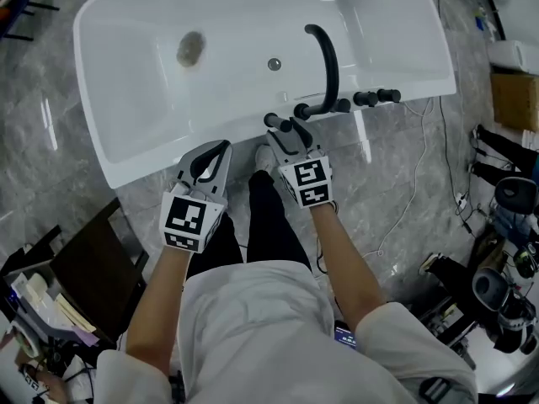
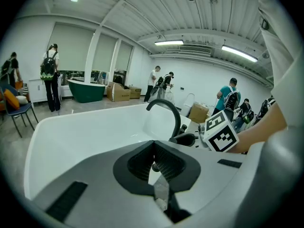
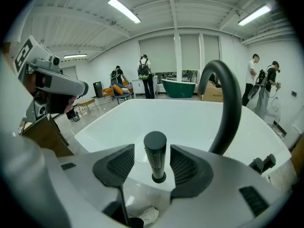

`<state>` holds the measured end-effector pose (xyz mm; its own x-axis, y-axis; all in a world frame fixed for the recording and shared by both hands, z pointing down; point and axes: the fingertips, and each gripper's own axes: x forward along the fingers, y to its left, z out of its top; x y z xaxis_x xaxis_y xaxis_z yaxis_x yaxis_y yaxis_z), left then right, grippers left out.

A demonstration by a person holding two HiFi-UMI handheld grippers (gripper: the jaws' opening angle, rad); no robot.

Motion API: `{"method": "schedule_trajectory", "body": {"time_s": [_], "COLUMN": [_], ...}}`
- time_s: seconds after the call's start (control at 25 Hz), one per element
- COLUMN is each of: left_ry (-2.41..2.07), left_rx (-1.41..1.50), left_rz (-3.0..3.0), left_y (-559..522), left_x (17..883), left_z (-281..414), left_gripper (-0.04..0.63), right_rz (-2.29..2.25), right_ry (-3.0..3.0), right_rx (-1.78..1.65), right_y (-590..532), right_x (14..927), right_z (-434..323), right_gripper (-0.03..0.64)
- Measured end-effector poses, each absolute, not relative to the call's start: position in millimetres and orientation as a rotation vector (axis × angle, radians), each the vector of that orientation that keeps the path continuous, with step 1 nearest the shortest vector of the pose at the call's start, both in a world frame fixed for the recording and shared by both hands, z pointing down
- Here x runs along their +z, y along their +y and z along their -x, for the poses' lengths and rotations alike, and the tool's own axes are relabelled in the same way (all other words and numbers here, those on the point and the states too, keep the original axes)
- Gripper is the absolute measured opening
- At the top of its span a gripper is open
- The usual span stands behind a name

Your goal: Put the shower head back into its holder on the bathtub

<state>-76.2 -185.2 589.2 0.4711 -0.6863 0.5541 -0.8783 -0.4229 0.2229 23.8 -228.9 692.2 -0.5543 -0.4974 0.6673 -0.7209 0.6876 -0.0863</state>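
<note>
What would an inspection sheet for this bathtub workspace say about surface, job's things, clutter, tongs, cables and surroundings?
Surface: white bathtub, with a drain in its basin.
Job's things: black shower head stands upright in its holder on the rim, beside the curved spout.
Clutter: nothing seen on the tub.
Tongs: right tongs open, jaws on either side of the shower head without touching it; left tongs shut and empty.
Cables: white cable on the floor to the right of the tub.
Surroundings: grey marble floor; equipment at right; people and a green tub in the background.
</note>
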Motion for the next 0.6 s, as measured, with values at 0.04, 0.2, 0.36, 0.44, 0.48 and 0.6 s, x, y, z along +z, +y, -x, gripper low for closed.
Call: {"method": "schedule_trajectory", "body": {"time_s": [0.04, 0.2, 0.36, 0.44, 0.48, 0.6], "left_ry": [-1.301, -1.301, -1.287, -1.28, -1.276, -1.256], "left_rx": [0.523, 0.509, 0.499, 0.49, 0.484, 0.471], "left_rz": [-2.243, -2.272, -2.319, -2.339, -2.35, -2.39], "left_y": [-184.4, -181.2, -181.5, -177.2, -174.5, -169.7], "left_x": [584.8, 564.9, 545.1, 535.1, 529.7, 513.6], "left_z": [77.5, 78.7, 78.2, 82.3, 84.4, 87.5], "left_gripper": [0.012, 0.012, 0.012, 0.012, 0.012, 0.012], "right_rz": [-0.94, -0.982, -1.038, -1.091, -1.13, -1.255], "right_ry": [-2.276, -2.268, -2.259, -2.263, -2.269, -2.29], "right_rx": [0.467, 0.458, 0.448, 0.447, 0.451, 0.469], "right_y": [-227.8, -222.7, -218.7, -213.8, -211.5, -207.3], "right_x": [686.7, 665.0, 642.5, 626.2, 616.1, 583.6], "right_z": [-24.3, -28.7, -34.9, -35.4, -36.4, -42.2], "right_gripper": [0.225, 0.225, 0.224, 0.172, 0.119, 0.054]}}
